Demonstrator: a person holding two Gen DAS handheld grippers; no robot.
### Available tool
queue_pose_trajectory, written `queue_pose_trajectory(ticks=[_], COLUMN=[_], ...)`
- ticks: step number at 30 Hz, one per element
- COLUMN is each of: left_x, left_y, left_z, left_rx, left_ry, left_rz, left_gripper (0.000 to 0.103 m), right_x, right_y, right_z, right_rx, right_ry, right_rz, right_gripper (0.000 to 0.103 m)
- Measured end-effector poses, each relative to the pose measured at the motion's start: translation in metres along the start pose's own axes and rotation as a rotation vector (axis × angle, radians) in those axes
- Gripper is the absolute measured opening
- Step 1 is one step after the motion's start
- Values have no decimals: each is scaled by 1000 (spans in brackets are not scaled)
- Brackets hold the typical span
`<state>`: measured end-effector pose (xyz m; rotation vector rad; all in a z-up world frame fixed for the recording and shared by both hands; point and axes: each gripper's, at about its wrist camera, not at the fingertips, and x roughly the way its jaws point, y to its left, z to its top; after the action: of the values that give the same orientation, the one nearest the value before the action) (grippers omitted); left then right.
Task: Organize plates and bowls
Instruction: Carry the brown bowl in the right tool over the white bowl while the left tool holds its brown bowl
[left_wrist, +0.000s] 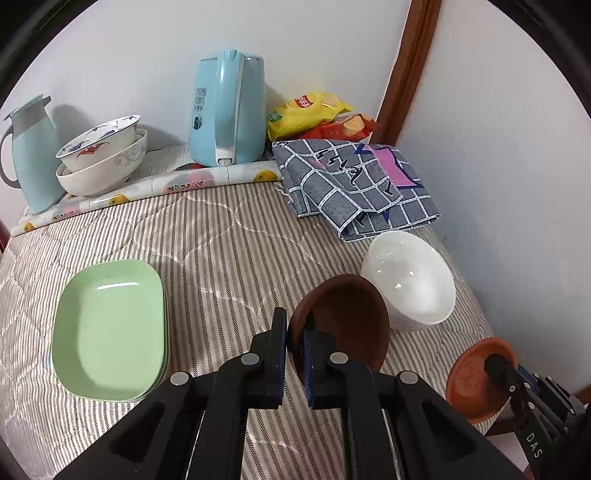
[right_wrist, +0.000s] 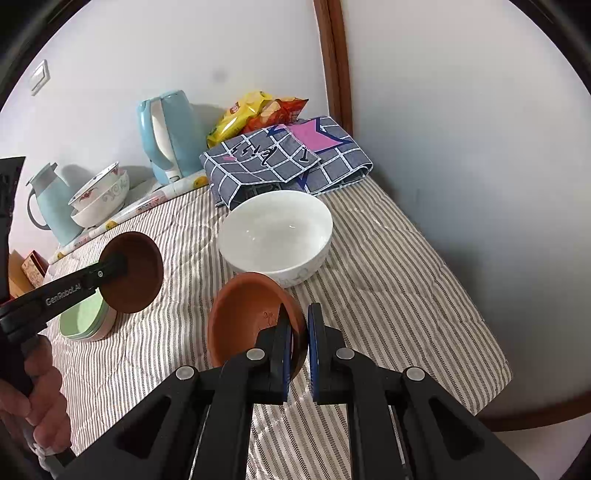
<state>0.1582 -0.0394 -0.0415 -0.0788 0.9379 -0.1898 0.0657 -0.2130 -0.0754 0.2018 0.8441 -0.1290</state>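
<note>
Left claw (left_wrist: 294, 354) pinched the dark saucer (left_wrist: 347, 317) rim; right claw (right_wrist: 299, 343) pinched the orange saucer (right_wrist: 247, 314). White bowl (right_wrist: 277, 236) sat just ahead. Green plates (left_wrist: 110, 328) were stacked left; saucers still unplaced.

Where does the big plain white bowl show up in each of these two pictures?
Left wrist view: the plain white bowl sits right of centre, just behind the dark brown dish that the left gripper holds.
Right wrist view: the same bowl sits at centre, beyond the orange-brown dish in the right gripper.
Shared landmark: the grey checked cloth lies right behind the bowl in both.
</note>
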Motion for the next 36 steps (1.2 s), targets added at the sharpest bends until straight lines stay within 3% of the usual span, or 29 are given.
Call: queue_pose_trajectory(ticks=[19, 36], left_x=[-9, 2], left_y=[-10, -5], left_z=[9, 19], left_rx=[28, -20], left_ry=[-24, -14], left_rz=[-5, -9], left_gripper=[8, 8], right_x=[0, 19], right_y=[1, 2], right_z=[25, 50], right_rx=[13, -8], right_ry=[-35, -24], right_rz=[20, 31], right_gripper=[8, 8])
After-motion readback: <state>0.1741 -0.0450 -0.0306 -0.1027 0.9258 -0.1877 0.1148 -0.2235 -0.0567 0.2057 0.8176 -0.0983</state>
